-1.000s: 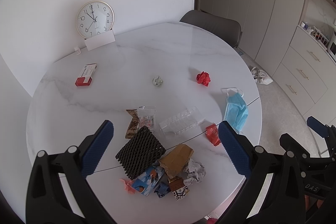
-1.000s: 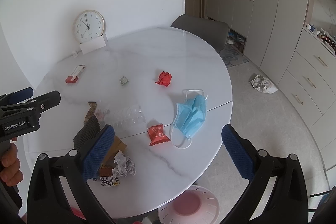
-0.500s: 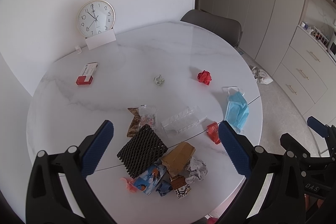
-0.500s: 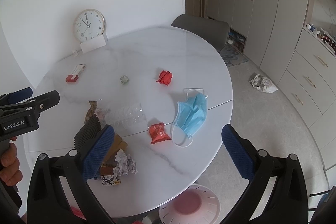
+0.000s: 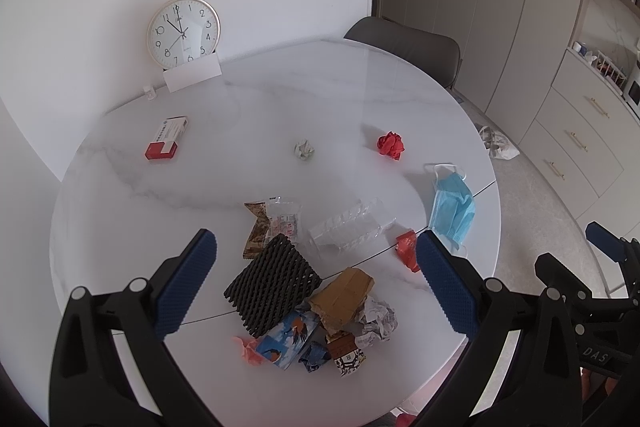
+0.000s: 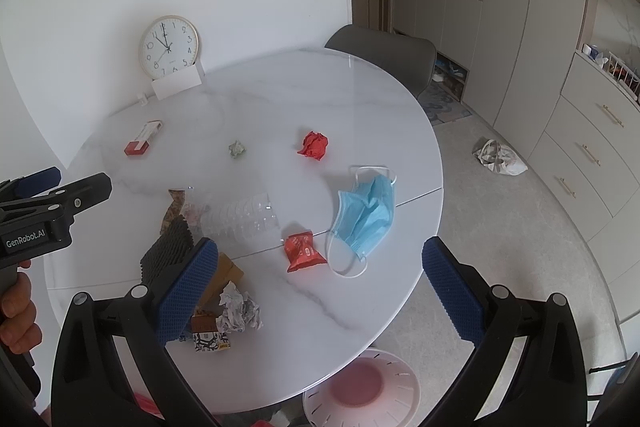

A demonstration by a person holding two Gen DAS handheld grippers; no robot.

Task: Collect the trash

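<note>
Right wrist view: finger [image 6: 188, 283] hides part of the trash pile [image 6: 224, 311].

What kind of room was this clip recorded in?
Most likely a home dining area: a round marble table strewn with trash, a grey chair tucked behind it, and built-in cabinets with drawers along the wall. A clock leans on the wall.

"GenRobot.AI" on left hand-held gripper [image 6: 56, 183] (clock [image 6: 168, 45] numerals 1–12)

Left gripper [image 5: 316, 277] and right gripper [image 6: 320, 277] both raised, jaws spread wide, nothing held.
</note>
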